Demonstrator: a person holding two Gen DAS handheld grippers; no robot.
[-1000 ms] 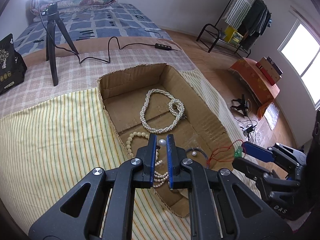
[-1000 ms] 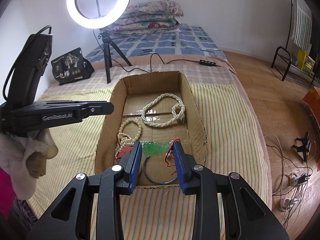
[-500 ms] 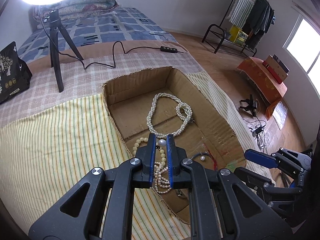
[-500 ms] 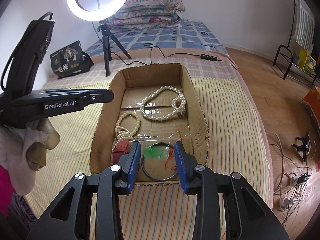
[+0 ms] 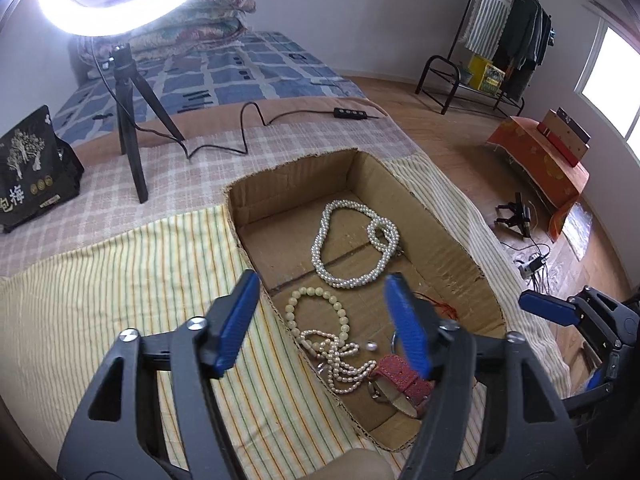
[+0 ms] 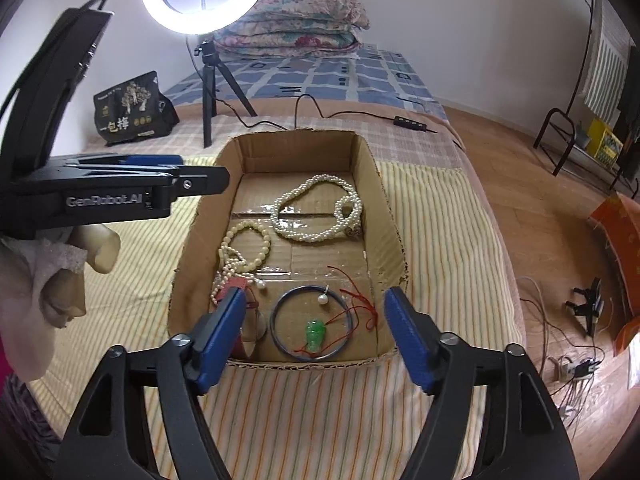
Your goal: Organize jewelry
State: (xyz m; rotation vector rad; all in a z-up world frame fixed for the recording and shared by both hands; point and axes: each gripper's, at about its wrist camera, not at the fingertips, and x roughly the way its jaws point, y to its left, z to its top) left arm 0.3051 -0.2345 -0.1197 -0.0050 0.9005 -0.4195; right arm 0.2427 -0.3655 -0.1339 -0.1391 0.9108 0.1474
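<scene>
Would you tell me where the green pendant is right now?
In the right wrist view, the green pendant lies inside the dark bangle, at the cardboard box's near end.

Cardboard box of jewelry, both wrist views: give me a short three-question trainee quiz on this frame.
1. True or false: the right claw is shut on the green pendant.
2. What lies around the green pendant in the cardboard box? A) dark bangle B) long pearl necklace C) red watch strap
3. Fill in: the left claw stands ____, holding nothing.

Key: 1 false; 2 A; 3 open
</scene>
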